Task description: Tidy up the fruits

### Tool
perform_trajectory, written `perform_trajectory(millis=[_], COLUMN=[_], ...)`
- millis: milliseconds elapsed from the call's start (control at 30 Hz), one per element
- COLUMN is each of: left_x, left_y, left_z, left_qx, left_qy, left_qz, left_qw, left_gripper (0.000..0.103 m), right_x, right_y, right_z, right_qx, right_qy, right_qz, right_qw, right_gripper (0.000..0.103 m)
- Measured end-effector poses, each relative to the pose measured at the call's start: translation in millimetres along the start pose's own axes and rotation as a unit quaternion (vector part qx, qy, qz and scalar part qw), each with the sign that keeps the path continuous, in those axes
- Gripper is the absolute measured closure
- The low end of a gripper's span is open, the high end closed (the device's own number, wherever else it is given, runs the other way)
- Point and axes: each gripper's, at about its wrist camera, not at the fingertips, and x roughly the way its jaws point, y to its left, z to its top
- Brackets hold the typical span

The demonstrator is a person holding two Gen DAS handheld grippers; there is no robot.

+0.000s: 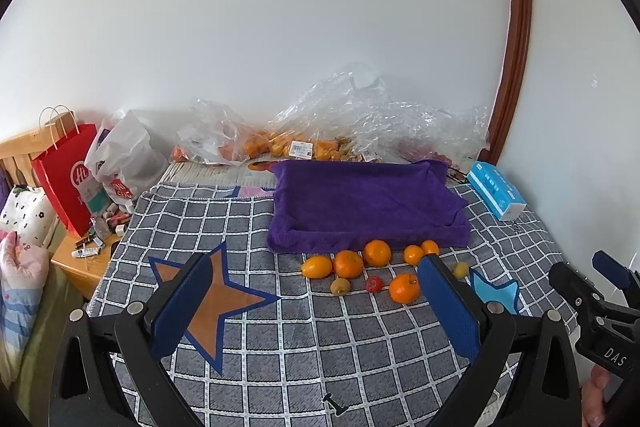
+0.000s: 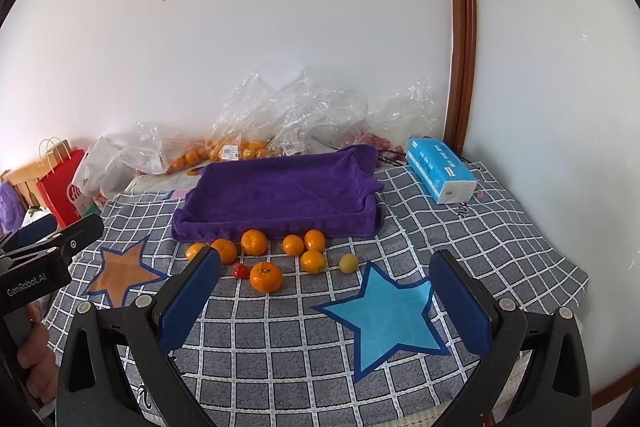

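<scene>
The left gripper's (image 1: 316, 283) near finger hides part of one orange fruit in the left wrist view, and in the right wrist view the right gripper's (image 2: 326, 277) left finger covers part of the yellow-orange oval fruit (image 2: 196, 251). The contents of the crumpled clear plastic bags (image 1: 320, 123) against the white wall are hard to make out beyond orange shapes and white price labels. The items on the wooden bedside stand (image 1: 86, 255) are too small to identify.

The loose fruits lie in a cluster on the grey checked cloth with star patches (image 1: 280, 327), just in front of the purple towel-lined tray (image 1: 360, 203). They are round, glossy orange mandarins (image 2: 266, 277), some with a green stem mark, plus smaller pieces. Counted in the right wrist view: six orange mandarins, one yellow-orange oval fruit, one small red fruit (image 2: 240, 270) and one small pale yellow fruit (image 2: 349, 263). The left wrist view shows a second small yellow-green fruit (image 1: 340, 285) beside the red one.

Both grippers hover above the cloth with their blue-padded fingers spread wide, holding nothing. A blue and white tissue pack (image 2: 440, 173) lies right of the tray, and a red paper bag (image 1: 66, 183) stands at far left.
</scene>
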Motion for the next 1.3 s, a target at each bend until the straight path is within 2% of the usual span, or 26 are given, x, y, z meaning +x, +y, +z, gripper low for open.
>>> perform_trajectory(millis=[467, 767, 1067, 1167, 1300], left_x=[4.1, 3.9, 26.4, 41.3, 66.9], left_y=[-1.9, 4.5, 12.0, 16.8, 23.9], left_z=[1.3, -0.4, 0.9, -3.1, -7.3], left_qx=[-0.001, -0.004, -0.002, -0.003, -0.015], left_qy=[0.002, -0.013, -0.007, 0.003, 0.038], left_qz=[-0.003, -0.004, -0.007, 0.002, -0.012], left_qw=[1.0000, 0.9999, 1.0000, 1.0000, 0.9991], left_gripper=[0.000, 0.000, 0.000, 0.000, 0.000], right_x=[3.6, 11.1, 33.6, 45.6, 60.5], right_y=[2.7, 8.2, 10.1, 12.2, 13.1], right_z=[-3.6, -3.6, -0.9, -2.2, -6.5], right_qx=[0.001, -0.005, -0.011, -0.023, -0.033], right_qy=[0.001, 0.004, 0.006, 0.008, 0.007], right_qz=[0.006, 0.009, 0.006, -0.005, -0.013], right_qw=[1.000, 1.000, 1.000, 1.000, 0.999], right_gripper=[0.000, 0.000, 0.000, 0.000, 0.000])
